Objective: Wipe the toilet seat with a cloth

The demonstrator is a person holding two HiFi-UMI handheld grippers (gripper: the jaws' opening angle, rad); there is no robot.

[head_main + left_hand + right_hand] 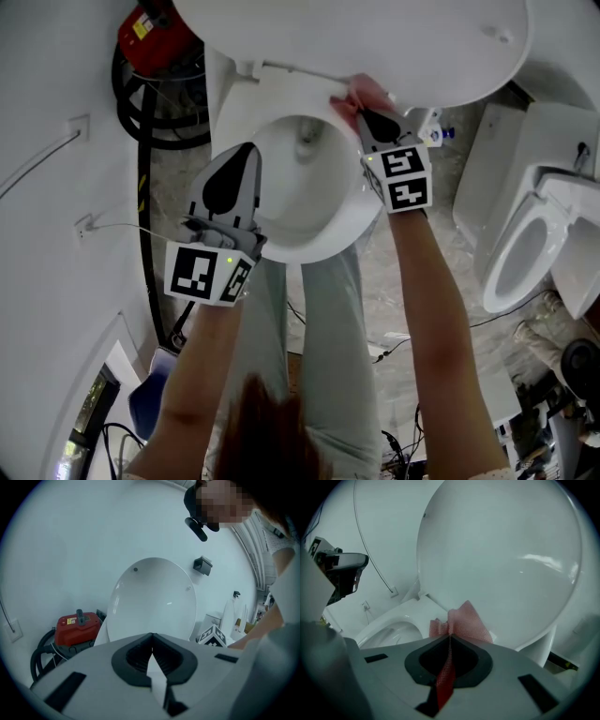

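1. The right gripper (363,111) is clamped tight on a pink cloth (360,94); in the right gripper view the fabric runs down between the closed jaws and bunches up past their tips (465,620)
2. The cloth sits at the back right of the toilet seat (345,223), close to the hinge and just beneath the edge of the raised lid (375,37). From the right gripper view it looks to be pressed against the white surface there, though I cannot tell whether it touches seat or lid
3. The left gripper (246,152) has its jaws brought together with nothing between them; the left gripper view shows the two dark pads meeting at the tip (151,637)
4. That left gripper hangs over the left side of the seat, pointing toward the bowl, well apart from the cloth
5. The lid stands upright against the white wall
6. A red canister machine (148,30) with a black hose (142,108) stands on the floor to the left of the toilet
7. A second toilet (525,248) stands off to the right
8. The person's legs (319,356) in pale trousers are planted right in front of the bowl
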